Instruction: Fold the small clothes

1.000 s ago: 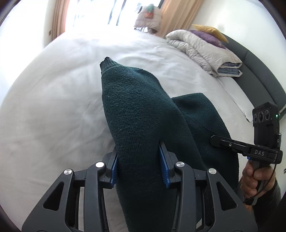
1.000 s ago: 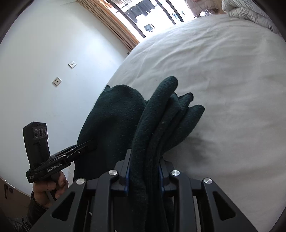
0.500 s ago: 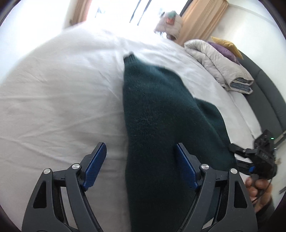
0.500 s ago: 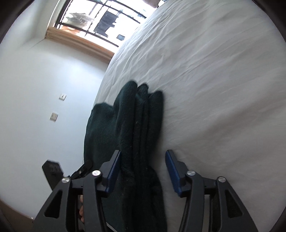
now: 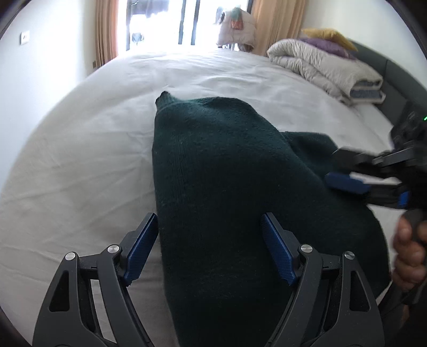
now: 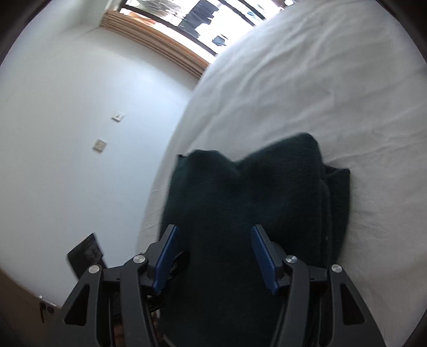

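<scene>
A dark green knitted sweater lies folded on the white bed sheet, one cuff pointing to the far side. My left gripper is open, its blue pads on either side of the sweater's near end without pinching it. In the right wrist view the same sweater lies bunched in layers near the bed's edge. My right gripper is open above the sweater. The right gripper also shows in the left wrist view, at the sweater's right side, held by a hand.
A folded grey duvet and coloured pillows lie at the far right of the bed by a dark headboard. A bright window with curtains is beyond the bed. A white wall borders the bed's left edge.
Both grippers were shut on the sweater a second ago; both have opened and let it go. The sweater now lies on the bed, and both grippers have pulled back a little.
</scene>
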### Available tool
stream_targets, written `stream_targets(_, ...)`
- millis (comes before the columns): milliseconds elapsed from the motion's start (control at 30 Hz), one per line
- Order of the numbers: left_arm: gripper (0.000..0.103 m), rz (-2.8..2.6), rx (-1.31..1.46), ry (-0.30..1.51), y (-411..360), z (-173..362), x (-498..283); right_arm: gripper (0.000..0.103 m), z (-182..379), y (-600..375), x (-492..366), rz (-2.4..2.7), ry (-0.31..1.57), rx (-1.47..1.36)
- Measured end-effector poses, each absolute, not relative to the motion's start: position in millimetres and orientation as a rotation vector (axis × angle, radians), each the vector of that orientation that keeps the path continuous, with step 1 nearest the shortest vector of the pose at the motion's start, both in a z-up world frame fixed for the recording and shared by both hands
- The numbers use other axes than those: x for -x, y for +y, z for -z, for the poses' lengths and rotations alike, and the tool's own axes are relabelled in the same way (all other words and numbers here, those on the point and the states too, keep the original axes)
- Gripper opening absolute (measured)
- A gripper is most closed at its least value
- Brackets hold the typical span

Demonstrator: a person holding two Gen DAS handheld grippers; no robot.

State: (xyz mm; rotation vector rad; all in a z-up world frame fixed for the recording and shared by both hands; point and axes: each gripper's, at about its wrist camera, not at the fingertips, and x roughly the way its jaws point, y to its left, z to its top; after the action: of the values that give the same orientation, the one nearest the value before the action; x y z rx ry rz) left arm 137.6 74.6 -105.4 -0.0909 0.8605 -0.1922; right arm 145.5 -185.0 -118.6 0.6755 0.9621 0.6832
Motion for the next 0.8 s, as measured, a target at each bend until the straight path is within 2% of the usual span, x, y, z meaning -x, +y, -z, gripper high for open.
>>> stream_targets(100,0.096,0.186,0.153,0.868,84,117,-140,0.054,134,-201,-143,-0.739,0.913,-0.766)
stream_targets(400,0.097,0.152,0.149,0.823,83,116,-133,0.052,140,-243,-100,-0.669,0.786,-0.818)
stream_targets(467,0.095,0.104,0.118,0.771,80,103,-122,0.069,131,-250,-86,-0.574,0.781,-0.77)
stream_targets(600,0.095,0.039,0.03,0.567,67,61,-77,0.069,96,-263,-46,-0.488,0.688,-0.638)
stream_targets(700,0.103,-0.043,-0.073,0.423,51,29,-42,0.079,59,-257,-14,-0.405,0.585,-0.49)
stream_targets(800,0.103,-0.102,-0.102,0.247,43,-8,-2,0.095,17,-245,9,-0.332,0.446,-0.386)
